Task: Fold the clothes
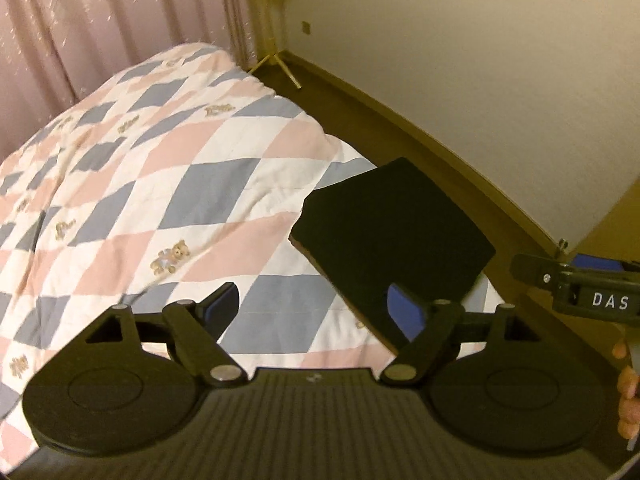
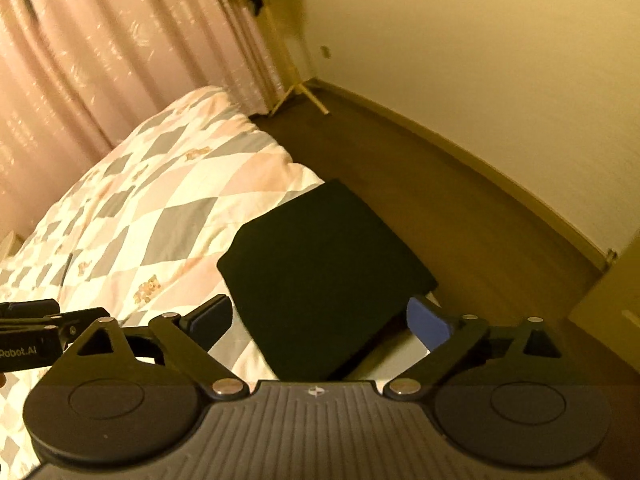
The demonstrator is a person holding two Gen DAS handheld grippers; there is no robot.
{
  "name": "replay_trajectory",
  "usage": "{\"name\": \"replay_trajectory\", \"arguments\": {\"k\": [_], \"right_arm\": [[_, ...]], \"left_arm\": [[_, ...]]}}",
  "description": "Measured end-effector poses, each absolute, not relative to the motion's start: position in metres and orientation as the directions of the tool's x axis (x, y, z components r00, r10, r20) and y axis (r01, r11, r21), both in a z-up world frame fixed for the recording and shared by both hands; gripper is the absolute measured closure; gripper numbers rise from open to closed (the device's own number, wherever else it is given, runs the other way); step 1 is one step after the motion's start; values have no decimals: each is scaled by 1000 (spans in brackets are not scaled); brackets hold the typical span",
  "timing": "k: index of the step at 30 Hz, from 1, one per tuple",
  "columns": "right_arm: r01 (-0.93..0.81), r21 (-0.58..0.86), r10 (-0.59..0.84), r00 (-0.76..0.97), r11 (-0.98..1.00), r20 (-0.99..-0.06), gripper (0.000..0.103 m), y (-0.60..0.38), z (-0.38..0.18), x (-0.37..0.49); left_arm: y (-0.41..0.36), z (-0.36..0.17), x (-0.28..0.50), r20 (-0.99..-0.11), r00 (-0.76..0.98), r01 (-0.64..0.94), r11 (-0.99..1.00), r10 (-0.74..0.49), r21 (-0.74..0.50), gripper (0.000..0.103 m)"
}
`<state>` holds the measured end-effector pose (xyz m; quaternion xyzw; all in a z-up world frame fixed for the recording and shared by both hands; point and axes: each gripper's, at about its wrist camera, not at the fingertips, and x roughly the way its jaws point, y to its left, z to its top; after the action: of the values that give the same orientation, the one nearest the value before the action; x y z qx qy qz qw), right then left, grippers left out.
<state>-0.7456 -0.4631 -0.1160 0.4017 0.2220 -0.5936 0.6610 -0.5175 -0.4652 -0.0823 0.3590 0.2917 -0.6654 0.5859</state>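
A black garment [image 1: 396, 232] [image 2: 320, 264] lies folded into a neat rectangle on the right edge of a bed, on a pink, blue and white checked quilt [image 1: 160, 168] [image 2: 160, 200]. My left gripper [image 1: 314, 306] hangs above the quilt to the garment's left, jaws wide apart, nothing between its blue pads. My right gripper [image 2: 320, 318] hovers over the garment's near edge, open and apart from the cloth. Each gripper also shows at the edge of the other's view: the right gripper [image 1: 576, 288] with a hand [image 1: 628, 392] on it, and the left gripper [image 2: 32, 332].
Pink curtains [image 1: 100, 20] [image 2: 100, 60] hang behind the bed. Dark floor [image 1: 380, 120] [image 2: 440, 184] runs along the bed's right side to a pale wall [image 1: 460, 60]. Light stand legs [image 1: 280, 62] [image 2: 304, 96] rest in the far corner.
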Motion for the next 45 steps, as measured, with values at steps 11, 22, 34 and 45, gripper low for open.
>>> {"name": "replay_trajectory", "arguments": {"k": [11,22,34,45], "right_arm": [[958,219,-604,66,-184,-794,2,-390,-104,-666],[952,51,-608,-151,-303,-779,0,-318,-79,-602],[936,-76,-595,-280,-343,-754,0,-297,-78,-577],[938,69,-515,-124,-339,-849,0,-314,-96,-620]], "left_arm": [[-408,-69,-452,-797,-127,965,-260,-590,38,11],[-354,-64,-407,-768,-138,938,-332,-626,102,1],[-339,-69,-381,-778,-139,962,-270,-613,41,1],[-358,-79,-418,-821,-71,963,-255,-567,93,1]]}}
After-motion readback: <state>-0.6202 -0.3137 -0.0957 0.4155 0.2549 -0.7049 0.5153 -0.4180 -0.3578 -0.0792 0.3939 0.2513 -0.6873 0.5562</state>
